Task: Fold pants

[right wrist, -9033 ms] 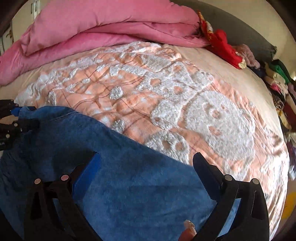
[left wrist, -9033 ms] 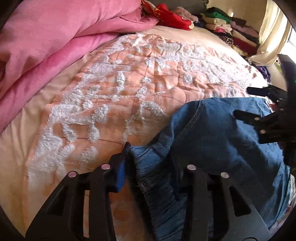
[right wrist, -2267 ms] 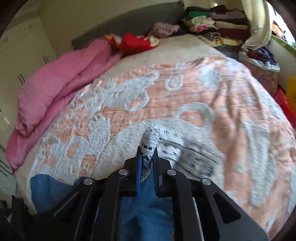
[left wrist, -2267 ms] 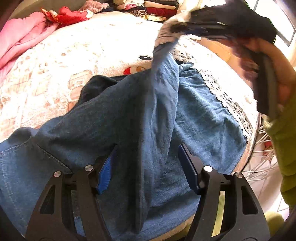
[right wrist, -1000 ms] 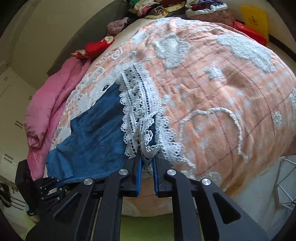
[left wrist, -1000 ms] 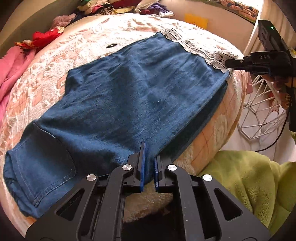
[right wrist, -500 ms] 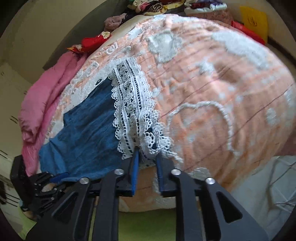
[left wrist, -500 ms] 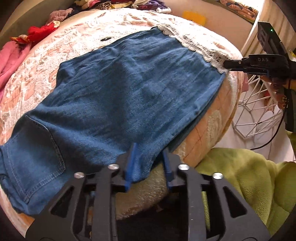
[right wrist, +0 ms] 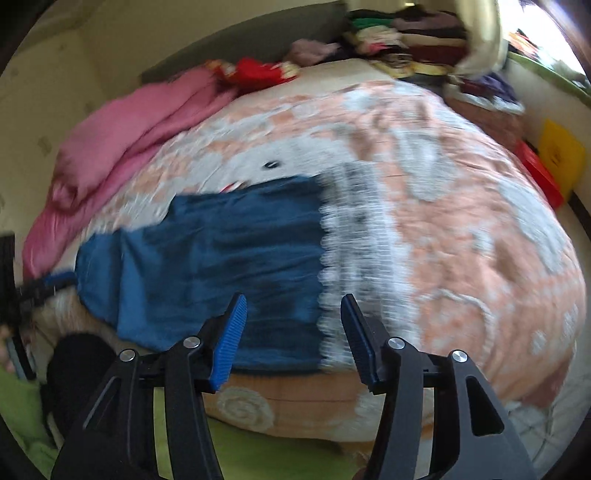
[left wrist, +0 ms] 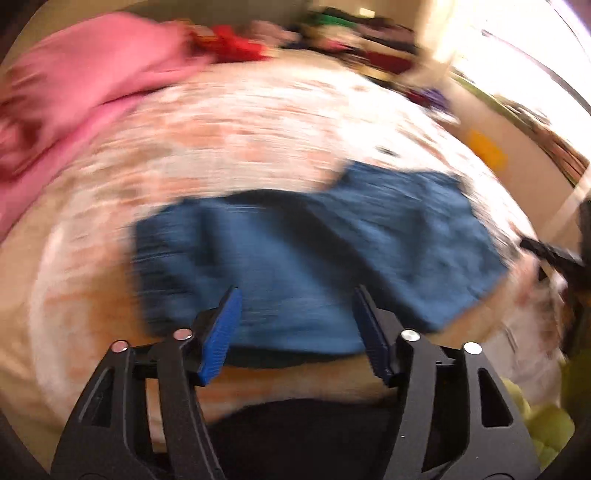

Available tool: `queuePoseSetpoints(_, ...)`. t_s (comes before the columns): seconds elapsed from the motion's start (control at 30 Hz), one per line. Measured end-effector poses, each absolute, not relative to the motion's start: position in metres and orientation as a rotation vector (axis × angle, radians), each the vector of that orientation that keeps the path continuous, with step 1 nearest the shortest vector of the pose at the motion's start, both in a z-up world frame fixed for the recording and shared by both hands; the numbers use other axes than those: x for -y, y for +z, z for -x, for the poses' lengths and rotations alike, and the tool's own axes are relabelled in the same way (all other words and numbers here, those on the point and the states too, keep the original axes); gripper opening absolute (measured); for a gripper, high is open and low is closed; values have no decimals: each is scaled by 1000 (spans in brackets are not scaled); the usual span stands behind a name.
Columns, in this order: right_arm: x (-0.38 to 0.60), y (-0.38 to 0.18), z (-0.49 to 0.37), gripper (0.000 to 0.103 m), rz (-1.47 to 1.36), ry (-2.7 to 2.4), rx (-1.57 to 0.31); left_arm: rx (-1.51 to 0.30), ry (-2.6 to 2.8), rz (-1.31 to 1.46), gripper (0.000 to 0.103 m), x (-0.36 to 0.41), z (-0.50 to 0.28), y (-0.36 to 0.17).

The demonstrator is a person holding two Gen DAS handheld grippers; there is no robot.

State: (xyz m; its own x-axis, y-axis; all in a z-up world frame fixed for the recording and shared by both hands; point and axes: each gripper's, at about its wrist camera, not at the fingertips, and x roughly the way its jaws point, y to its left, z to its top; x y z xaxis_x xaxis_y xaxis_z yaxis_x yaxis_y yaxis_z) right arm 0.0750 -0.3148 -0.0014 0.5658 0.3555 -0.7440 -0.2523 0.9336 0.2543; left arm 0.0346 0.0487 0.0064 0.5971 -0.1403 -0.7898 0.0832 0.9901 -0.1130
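Note:
Blue denim pants (left wrist: 303, 258) lie flat on the peach and white bedspread, near the bed's front edge; both views are motion-blurred. In the right wrist view the pants (right wrist: 221, 266) end in a white lace hem (right wrist: 354, 258) on the right. My left gripper (left wrist: 295, 332) is open and empty, held back above the near edge of the pants. My right gripper (right wrist: 291, 332) is open and empty, hovering before the lace hem. The right gripper also shows at the far right of the left wrist view (left wrist: 554, 254).
A pink duvet (right wrist: 122, 147) is heaped at the bed's far left. Piled clothes (right wrist: 388, 33) sit at the head end. A yellow box (right wrist: 561, 155) and red item (right wrist: 539, 173) stand on the floor at right. Green fabric (right wrist: 240, 450) lies below the bed's edge.
Both grippers have opened and let go of the pants, then pulled back and up. The pants now lie flat on the bed.

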Motion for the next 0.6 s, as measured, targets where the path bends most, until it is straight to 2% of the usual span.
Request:
queuePoseSetpoints(0.07, 303, -7, -81, 60, -83, 384, -916, -930, -23, 87, 60, -75, -35, 2)
queuePoseSetpoints(0.17, 293, -14, -85, 60, -45, 399, -937, -954, 16, 162, 70, -99, -42, -7)
queuePoseSetpoints(0.27, 292, -24, -89, 60, -27, 391, -967, -986, 4, 214, 70, -103, -53, -20)
queuePoseSetpoints(0.33, 294, -32, -91, 60, -34, 383, -989, -993, 27, 198, 54, -100, -59, -28)
queuePoseSetpoints(0.37, 295, -36, -92, 60, -35, 379, -1000, -987, 37, 187, 38, -99, -59, -31)
queuePoseSetpoints(0.5, 303, -42, -91, 60, -47, 366, -1009, -933, 58, 193, 35, -111, -52, -24)
queuePoseSetpoints(0.6, 301, -45, -89, 60, -44, 364, -1009, -961, 56, 197, 35, -120, -50, -31)
